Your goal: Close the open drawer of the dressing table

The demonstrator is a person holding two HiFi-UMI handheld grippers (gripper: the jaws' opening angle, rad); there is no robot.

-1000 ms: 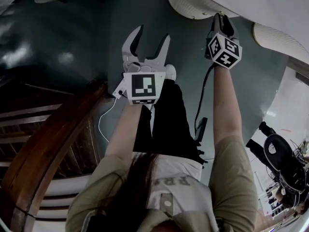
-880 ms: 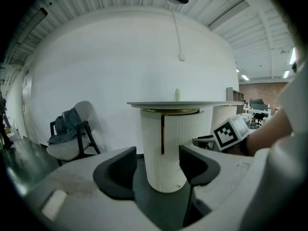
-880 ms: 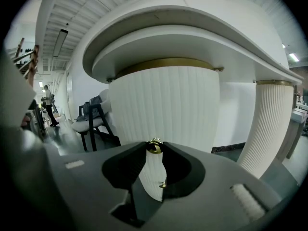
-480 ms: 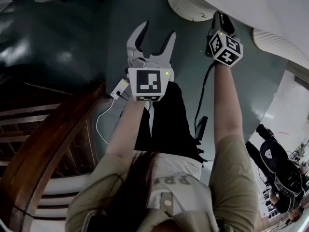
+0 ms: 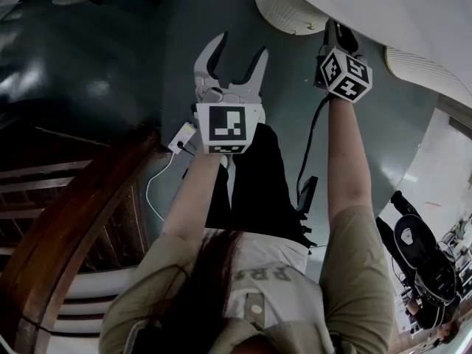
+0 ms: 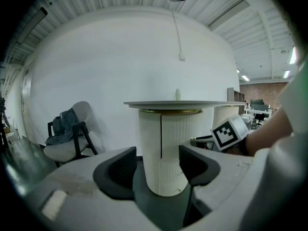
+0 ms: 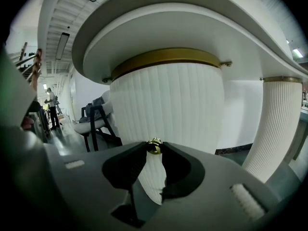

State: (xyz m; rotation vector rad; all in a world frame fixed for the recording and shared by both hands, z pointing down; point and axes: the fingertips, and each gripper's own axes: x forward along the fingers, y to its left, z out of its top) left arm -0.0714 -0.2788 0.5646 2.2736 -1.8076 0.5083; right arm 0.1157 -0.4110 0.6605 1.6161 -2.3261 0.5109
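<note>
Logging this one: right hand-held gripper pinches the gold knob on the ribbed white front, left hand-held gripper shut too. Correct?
Not the left: the left gripper view shows the left hand-held gripper open, jaws apart, holding nothing. The right hand-held gripper does pinch the gold knob on the ribbed white front.

Both arms reach forward and slightly down from the shoulders, bare below short olive sleeves (image 5: 358,271). The left forearm (image 5: 193,198) ends in the left gripper (image 5: 241,46), whose two pale jaws stand well apart in a V, with nothing pressed between their dark pads. The left marker cube (image 5: 227,127) faces up toward the head camera. The right forearm (image 5: 346,164) stretches farther ahead than the left, and the right gripper (image 5: 336,29) is mostly hidden behind the right marker cube (image 5: 344,76). In the right gripper view its jaws are nearly together, their tips pinching a small brass knob (image 7: 154,146)
</note>
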